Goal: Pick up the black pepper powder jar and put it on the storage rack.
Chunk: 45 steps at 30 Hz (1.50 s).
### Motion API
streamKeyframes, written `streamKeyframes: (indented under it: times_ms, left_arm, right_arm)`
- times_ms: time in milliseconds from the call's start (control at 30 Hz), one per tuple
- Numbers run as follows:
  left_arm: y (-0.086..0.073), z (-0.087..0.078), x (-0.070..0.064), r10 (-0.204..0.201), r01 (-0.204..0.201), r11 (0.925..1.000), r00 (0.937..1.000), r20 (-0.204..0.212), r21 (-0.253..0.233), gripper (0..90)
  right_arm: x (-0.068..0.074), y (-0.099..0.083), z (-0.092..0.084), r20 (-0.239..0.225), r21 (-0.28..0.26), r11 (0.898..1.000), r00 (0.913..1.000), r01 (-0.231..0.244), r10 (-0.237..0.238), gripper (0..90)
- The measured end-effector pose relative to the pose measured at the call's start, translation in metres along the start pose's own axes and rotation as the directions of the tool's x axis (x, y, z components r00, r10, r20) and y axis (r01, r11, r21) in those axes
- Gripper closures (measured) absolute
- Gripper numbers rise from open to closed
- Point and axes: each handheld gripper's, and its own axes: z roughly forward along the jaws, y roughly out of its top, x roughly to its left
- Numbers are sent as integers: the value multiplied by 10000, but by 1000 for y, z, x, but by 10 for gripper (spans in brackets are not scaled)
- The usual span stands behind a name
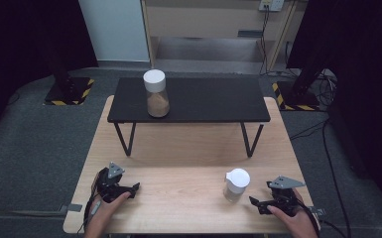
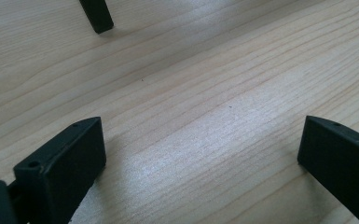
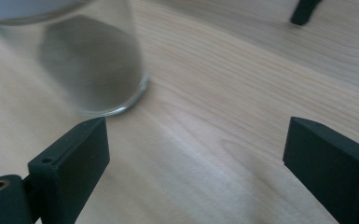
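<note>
A small glass jar with a white lid [image 1: 237, 184] stands on the wooden table [image 1: 178, 163] near its front right. My right gripper [image 1: 254, 203] rests just right of it, jaws open, nothing between them. In the right gripper view the jar's clear base [image 3: 93, 65] sits ahead and left of the left jaw, apart from it. My left gripper [image 1: 135, 188] lies at the front left, open over bare wood [image 2: 200, 116]. A taller white-lidded jar with brown powder [image 1: 157, 94] stands on the black shelf [image 1: 193, 101].
The black shelf spans the back half of the table on thin metal legs [image 1: 125, 140]; one foot [image 2: 96, 16] stands ahead of the left gripper and another [image 3: 304, 11] ahead of the right. Grey floor surrounds the table.
</note>
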Motion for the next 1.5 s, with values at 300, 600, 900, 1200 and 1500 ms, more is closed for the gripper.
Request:
streamKeyframes:
  times_ms: [300,600,900,1200,1500]
  left_arm:
    - [0,0,0,1,-1,10000,10000,4,1,0]
    - [0,0,0,-11,11,10000,10000,-4,-1,0]
    - [0,0,0,-12,12,10000,10000,-5,-1,0]
    - [0,0,0,-12,12,10000,10000,-2,0,0]
    - [0,0,0,-10,10,10000,10000,-3,0,0]
  right_arm:
    - [14,-1,-9,-174,26,9984,9983,564,-563,76]
    - [25,2,-10,-261,-220,9944,9942,1035,-1040,62]
    - [28,7,-8,-501,-398,9913,9906,1255,-1274,68]
    - [29,11,-6,-748,-517,9892,9872,1375,-1411,74]
    - [31,16,-2,-819,-615,9869,9847,1490,-1538,76]
